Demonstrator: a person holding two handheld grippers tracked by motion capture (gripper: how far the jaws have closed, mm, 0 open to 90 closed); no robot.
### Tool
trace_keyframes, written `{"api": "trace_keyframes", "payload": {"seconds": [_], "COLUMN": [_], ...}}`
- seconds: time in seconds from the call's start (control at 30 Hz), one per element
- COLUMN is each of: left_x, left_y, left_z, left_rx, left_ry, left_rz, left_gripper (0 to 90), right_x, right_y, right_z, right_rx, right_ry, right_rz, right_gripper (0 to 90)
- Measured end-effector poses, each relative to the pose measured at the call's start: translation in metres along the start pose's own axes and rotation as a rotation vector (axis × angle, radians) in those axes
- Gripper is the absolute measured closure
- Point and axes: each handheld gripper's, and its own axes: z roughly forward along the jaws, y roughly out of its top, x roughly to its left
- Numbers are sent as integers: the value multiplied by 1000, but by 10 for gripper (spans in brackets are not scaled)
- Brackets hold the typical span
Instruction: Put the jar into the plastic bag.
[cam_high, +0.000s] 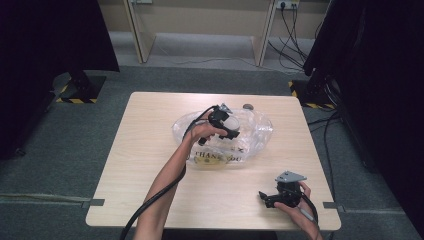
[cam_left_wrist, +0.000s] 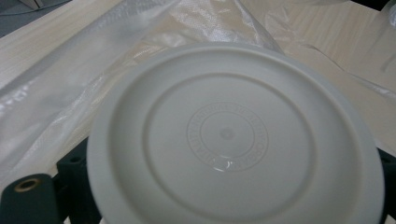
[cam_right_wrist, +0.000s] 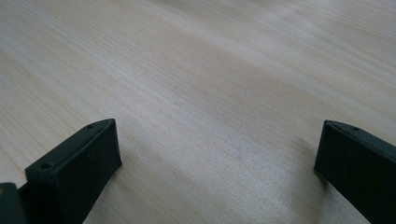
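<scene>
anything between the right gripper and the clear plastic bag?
Nothing visible. Bare light wooden table lies between the right gripper, jaws open, and the clear plastic bag. The left gripper holds a round white plastic lid over the bag.

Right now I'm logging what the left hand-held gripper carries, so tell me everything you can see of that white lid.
The white lid is round, of matte plastic by its look, with a raised rim, concentric rings and a faint embossed circle of lettering around a small centre dot. Its flat face is turned to the camera, between the black jaws of the left hand-held gripper, which seems to hold it. Clear plastic bag lies behind it, over the table.
</scene>
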Motion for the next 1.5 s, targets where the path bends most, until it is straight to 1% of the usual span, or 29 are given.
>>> {"api": "trace_keyframes", "payload": {"seconds": [0.17, 0.27, 0.37, 0.4, 0.43, 0.47, 0.5, 0.57, 0.6, 0.97, 1.0, 1.1, 1.2, 1.3, 1.4, 1.5], "left_x": [0, 0, 0, 0, 0, 1, 1, 2, 1, 1, 0, -1, -1, -1, -2, -3], "left_y": [-3, -6, -9, -10, -10, -13, -14, -15, -17, -20, -20, -19, -17, -14, -11, -4], "left_z": [3, 6, 6, 7, 7, 8, 7, 7, 6, 4, 4, 4, 3, -1, -4, -11], "left_rx": [6, 8, 29, 32, 32, 30, 27, 24, 24, 27, 33, 36, 33, 13, 3, -4], "left_ry": [1, 6, 9, 12, 12, 12, 10, 8, 7, 16, 17, 18, 17, 17, 21, 21], "left_rz": [3, -2, 10, 3, 3, -11, -14, -12, -3, 2, 18, 19, 10, 3, 2, 8], "left_gripper": [97, 97, 97, 97, 97, 97, 96, 96, 96, 93, 93, 91, 82, 71, 52, 35], "right_x": [0, 0, 0, 0, 0, 0, 0, 0, 0, 0, 0, 0, 0, 0, 0, 0], "right_y": [0, 0, 0, 0, 0, 0, 0, 0, 0, 0, 0, 0, 0, 0, 0, 0], "right_z": [0, 0, 0, 0, 0, 0, 0, 0, 0, 0, 0, 0, 0, 0, 0, 0], "right_rx": [0, 0, 0, -1, -1, -1, -1, 0, 0, 0, 0, 0, 0, 0, 0, 0], "right_ry": [0, 0, 0, 0, 0, 0, 0, 1, 1, 1, 1, 1, 1, 1, 1, 1], "right_rz": [0, 0, 0, 1, 1, 1, 1, -1, 0, -1, 0, 0, 2, -1, -1, 0], "right_gripper": [2, 2, 2, 3, 3, 2, 2, 2, 2, 2, 2, 2, 2, 2, 2, 2]}}
